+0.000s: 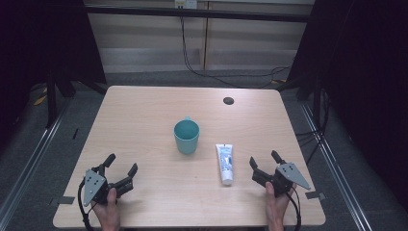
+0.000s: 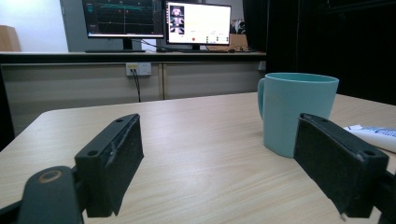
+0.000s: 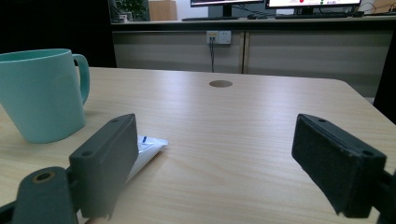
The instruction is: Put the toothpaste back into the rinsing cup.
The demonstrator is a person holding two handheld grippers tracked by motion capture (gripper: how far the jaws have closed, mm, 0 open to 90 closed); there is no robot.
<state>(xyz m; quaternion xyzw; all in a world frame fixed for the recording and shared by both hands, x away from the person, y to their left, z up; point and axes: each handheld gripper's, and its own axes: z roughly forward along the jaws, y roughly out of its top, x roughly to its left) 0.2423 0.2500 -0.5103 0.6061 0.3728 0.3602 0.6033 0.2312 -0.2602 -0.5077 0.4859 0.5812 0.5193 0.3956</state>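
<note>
A teal mug stands upright in the middle of the wooden table, its handle toward the far side. Just right of it lies a white and blue tube, cap toward the near edge. My left gripper rests near the table's front left, open, nothing between its jaws; the left gripper view has the mug ahead to the right and the tube's end behind its right jaw. My right gripper sits at the front right, open and empty, just right of the tube, with the mug farther left.
A round dark cable hole sits near the table's far right edge. Behind the table runs a wall panel with a power socket and hanging cables; monitors stand on a desk beyond. Dark curtains flank both sides.
</note>
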